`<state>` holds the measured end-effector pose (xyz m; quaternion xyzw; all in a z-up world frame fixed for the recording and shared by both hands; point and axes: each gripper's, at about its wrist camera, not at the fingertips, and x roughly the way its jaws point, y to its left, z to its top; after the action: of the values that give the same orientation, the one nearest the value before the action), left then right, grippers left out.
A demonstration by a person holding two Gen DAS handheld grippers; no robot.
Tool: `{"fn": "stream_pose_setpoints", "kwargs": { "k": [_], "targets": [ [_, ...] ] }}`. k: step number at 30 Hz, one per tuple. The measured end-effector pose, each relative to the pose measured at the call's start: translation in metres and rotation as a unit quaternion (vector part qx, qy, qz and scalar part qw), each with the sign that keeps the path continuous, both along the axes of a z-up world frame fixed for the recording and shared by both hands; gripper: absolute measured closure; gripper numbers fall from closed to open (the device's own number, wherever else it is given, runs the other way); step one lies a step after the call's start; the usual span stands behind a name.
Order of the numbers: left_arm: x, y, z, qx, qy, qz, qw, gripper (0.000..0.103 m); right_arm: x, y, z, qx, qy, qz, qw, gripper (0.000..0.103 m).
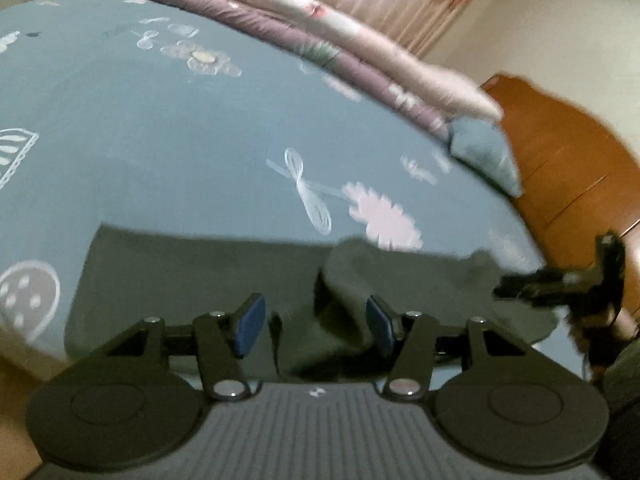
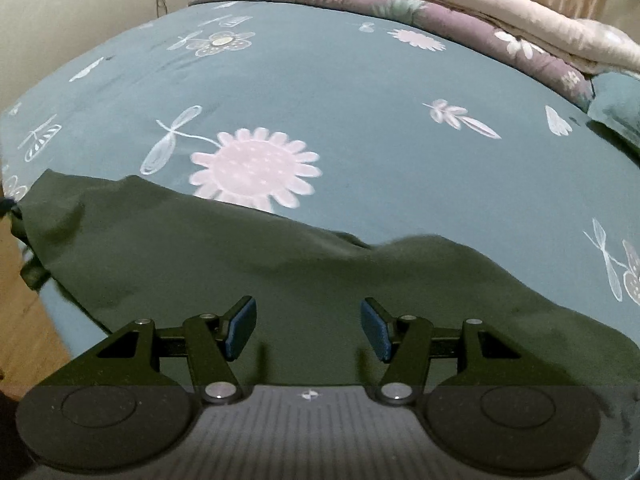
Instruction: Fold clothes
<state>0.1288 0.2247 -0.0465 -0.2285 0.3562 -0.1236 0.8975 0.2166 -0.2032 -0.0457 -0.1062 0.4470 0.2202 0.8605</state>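
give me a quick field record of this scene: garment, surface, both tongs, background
garment: dark green garment lying on the bed, rumpled, a raised fold near the middle
surface: teal bedsheet with pale flower prints
left tongs: open, blue pads apart, over the garment, holding nothing
right tongs: open, over the garment, holding nothing
far edge: folded pink and purple quilt
beside bed: wooden headboard
fold status: not yet folded

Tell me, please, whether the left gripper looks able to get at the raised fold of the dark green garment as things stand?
Probably yes. The left gripper stands open with nothing between its pads, and the raised fold of the dark green garment lies just ahead of it on the bedsheet. The right gripper sits off to the side, apparently clear.
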Motion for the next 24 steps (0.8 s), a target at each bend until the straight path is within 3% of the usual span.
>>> {"fn": "stream_pose_setpoints", "kwargs": {
  "k": [4, 8, 12, 13, 14, 16, 18, 24],
  "targets": [
    [0.027, 0.000, -0.027, 0.013, 0.000, -0.048, 0.9988, 0.051, -0.010, 0.032, 0.005, -0.006, -0.002, -0.005, 1.000, 0.040],
    [0.039, -0.025, -0.050, 0.076, -0.008, -0.101, 0.9920, 0.063, -0.018, 0.047, 0.010, -0.017, -0.003, -0.019, 1.000, 0.040],
    [0.038, -0.042, -0.051, 0.117, -0.027, -0.118, 0.9857, 0.063, -0.026, 0.051, 0.012, -0.029, -0.003, -0.040, 0.999, 0.040],
    [0.037, -0.047, -0.049, 0.133, -0.029, -0.122, 0.9831, 0.068, -0.027, 0.051, 0.013, -0.030, -0.004, -0.044, 0.999, 0.040],
    [0.035, -0.053, -0.048, 0.152, -0.031, -0.125, 0.9800, 0.080, -0.028, 0.051, 0.013, -0.031, -0.004, -0.048, 0.998, 0.040],
    [0.032, -0.058, -0.044, 0.171, -0.027, -0.123, 0.9773, 0.095, -0.029, 0.052, 0.013, -0.032, -0.007, -0.054, 0.998, 0.040],
    [0.031, -0.054, -0.040, 0.155, -0.022, -0.113, 0.9813, 0.101, -0.030, 0.055, 0.013, -0.032, -0.011, -0.056, 0.998, 0.040],
    [0.022, -0.021, -0.005, 0.142, -0.053, -0.066, 0.9863, 0.102, -0.025, 0.064, 0.015, -0.022, -0.020, -0.049, 0.998, 0.040]
  ]
}}
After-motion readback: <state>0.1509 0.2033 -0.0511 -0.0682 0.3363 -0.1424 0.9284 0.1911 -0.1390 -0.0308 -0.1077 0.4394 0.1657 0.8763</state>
